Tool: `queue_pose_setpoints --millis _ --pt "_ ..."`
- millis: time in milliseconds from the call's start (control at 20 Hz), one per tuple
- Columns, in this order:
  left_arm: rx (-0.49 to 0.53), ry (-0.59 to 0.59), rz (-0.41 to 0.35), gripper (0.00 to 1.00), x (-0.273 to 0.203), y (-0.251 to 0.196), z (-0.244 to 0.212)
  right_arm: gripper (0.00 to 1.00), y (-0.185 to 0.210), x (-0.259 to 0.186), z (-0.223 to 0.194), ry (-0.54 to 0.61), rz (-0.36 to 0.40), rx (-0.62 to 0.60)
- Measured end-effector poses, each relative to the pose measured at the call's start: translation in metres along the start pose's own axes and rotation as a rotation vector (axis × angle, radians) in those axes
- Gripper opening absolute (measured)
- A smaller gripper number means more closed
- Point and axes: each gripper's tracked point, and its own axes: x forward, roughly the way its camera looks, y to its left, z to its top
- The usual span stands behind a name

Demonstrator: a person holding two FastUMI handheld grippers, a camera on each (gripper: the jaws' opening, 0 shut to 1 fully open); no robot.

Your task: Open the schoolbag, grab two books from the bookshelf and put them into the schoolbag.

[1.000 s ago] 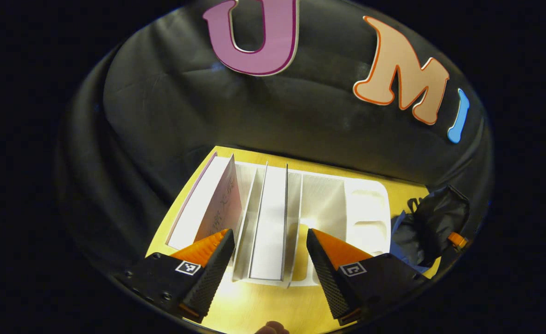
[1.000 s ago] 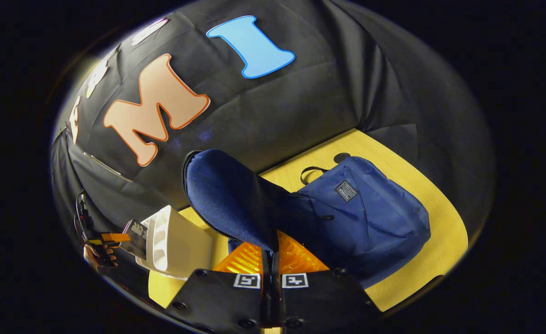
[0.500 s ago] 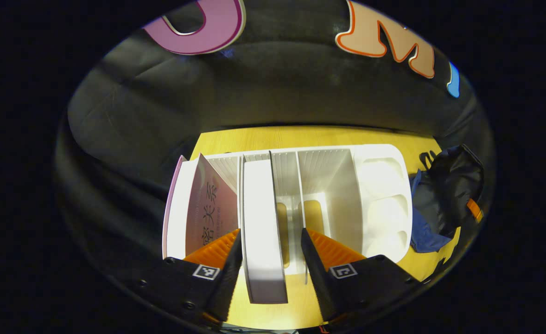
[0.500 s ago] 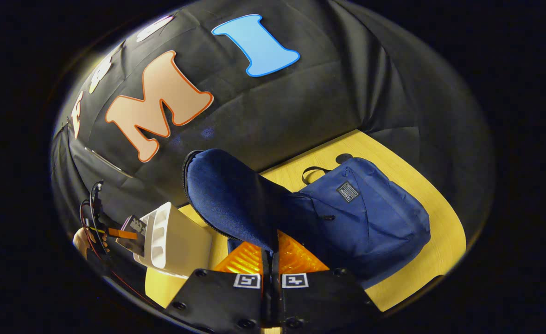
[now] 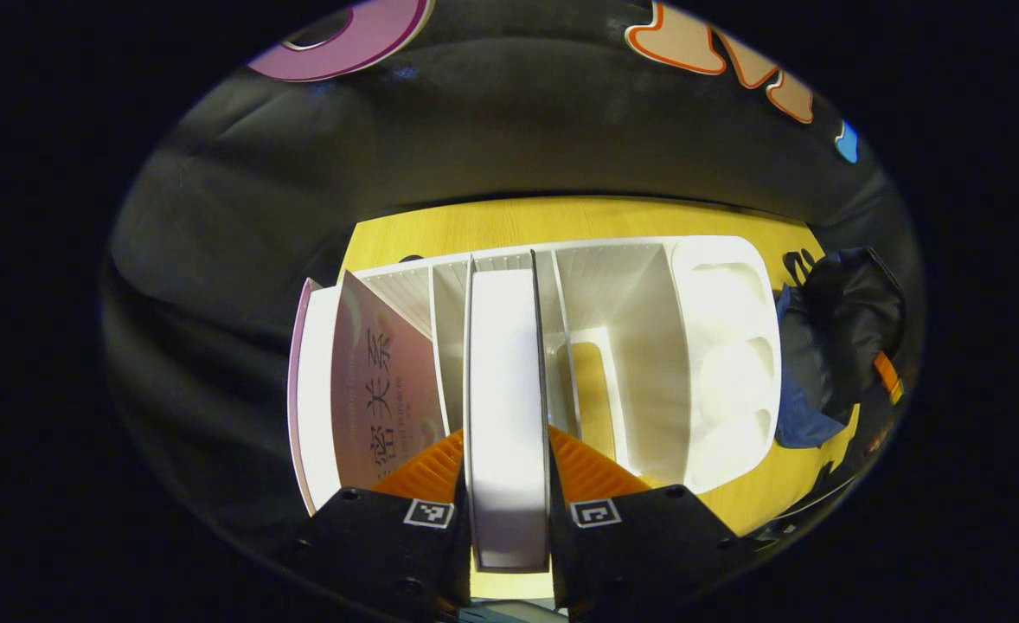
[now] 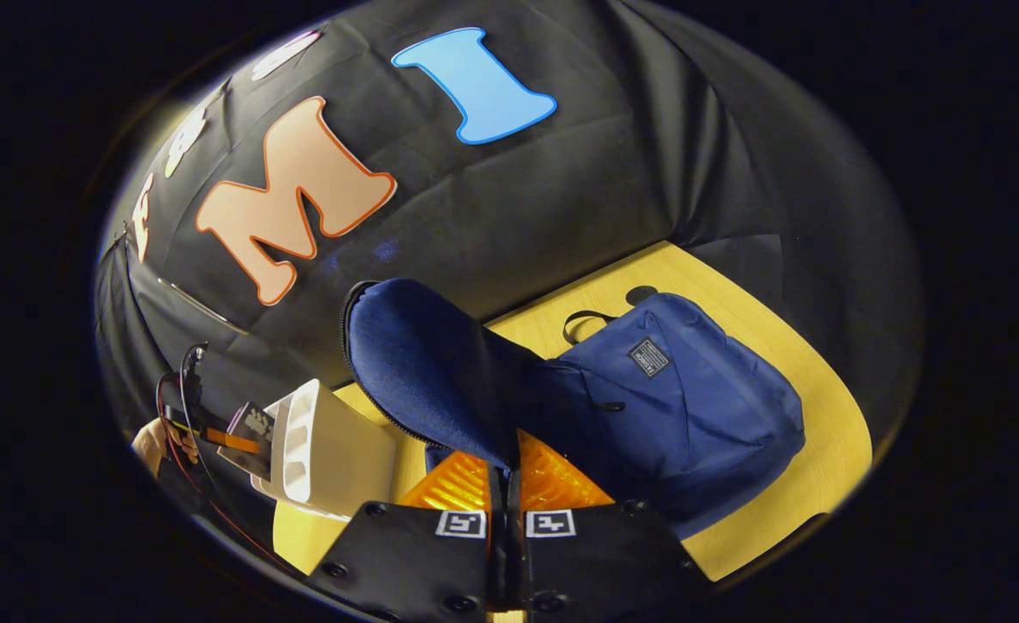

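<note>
The left gripper clamps the stiff white book by its near edge in the bookshelf, while the right gripper pinches the schoolbag by its limp flap.

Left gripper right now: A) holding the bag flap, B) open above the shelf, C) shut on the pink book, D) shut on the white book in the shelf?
D: in the left gripper view the left gripper has both fingers pressed on the white book standing in the bookshelf.

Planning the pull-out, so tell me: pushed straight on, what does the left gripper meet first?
The left gripper, shut on the white book, would probably drive it into the bookshelf back wall; depth is unclear.
</note>
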Motion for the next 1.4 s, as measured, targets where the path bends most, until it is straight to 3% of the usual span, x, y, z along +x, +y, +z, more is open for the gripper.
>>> queue_pose_setpoints --millis 400,700,900,1200,1400 --pt "-0.051 -0.015 -0.037 0.33 -0.018 0.011 -0.002 0.03 0.0 0.001 -0.001 0.007 -0.003 -0.003" --pt "-0.153 -0.074 -0.079 0.31 -0.053 0.031 0.01 0.03 0.001 0.003 -0.004 0.017 -0.004 -0.01" --pt "-0.296 -0.127 -0.163 0.33 -0.08 0.035 0.021 0.03 0.0 0.004 -0.004 0.022 -0.002 0.003" --pt "-0.431 -0.248 -0.249 0.31 -0.131 0.063 0.039 0.04 0.001 0.004 -0.004 0.035 -0.001 -0.017" --pt "-0.54 -0.336 -0.366 0.31 -0.163 0.062 0.05 0.03 0.002 0.004 -0.004 0.04 0.008 -0.004"
